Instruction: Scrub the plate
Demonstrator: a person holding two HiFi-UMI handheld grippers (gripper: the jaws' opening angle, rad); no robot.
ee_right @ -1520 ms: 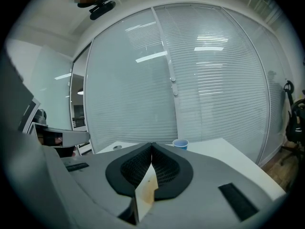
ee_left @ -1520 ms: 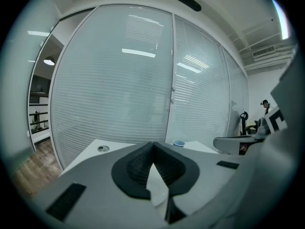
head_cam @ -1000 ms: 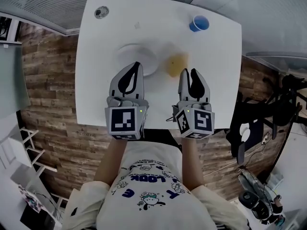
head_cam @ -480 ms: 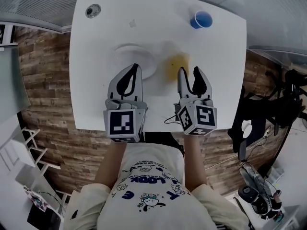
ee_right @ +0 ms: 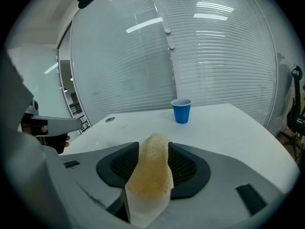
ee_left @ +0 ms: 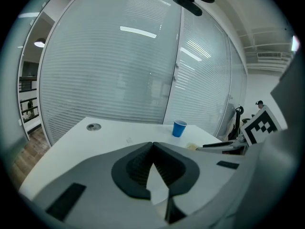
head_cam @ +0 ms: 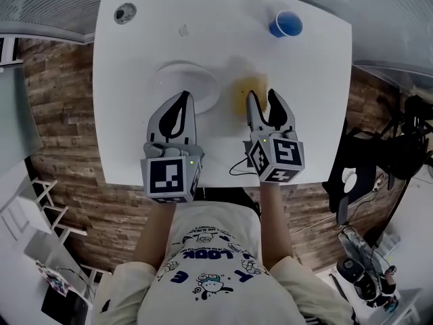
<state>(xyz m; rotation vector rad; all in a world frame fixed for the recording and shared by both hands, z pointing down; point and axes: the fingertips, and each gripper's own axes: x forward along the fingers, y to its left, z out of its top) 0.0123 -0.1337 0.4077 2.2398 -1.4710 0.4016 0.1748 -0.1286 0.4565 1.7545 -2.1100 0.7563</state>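
The right hand-held gripper [ee_right: 153, 148], jaws just opened wide, flanks the sponge [ee_right: 150, 178] lying lengthwise between them.

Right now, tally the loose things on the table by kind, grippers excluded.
Plate: 1
Sponge: 1
Cup: 1
Small scrap, kind unclear: 1
Total: 4

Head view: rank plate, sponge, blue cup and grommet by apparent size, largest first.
1. plate, clearly largest, though partly hidden
2. sponge, partly hidden; its visible part is only slightly bigger than the cup, so this is a close call
3. cup
4. grommet, smallest
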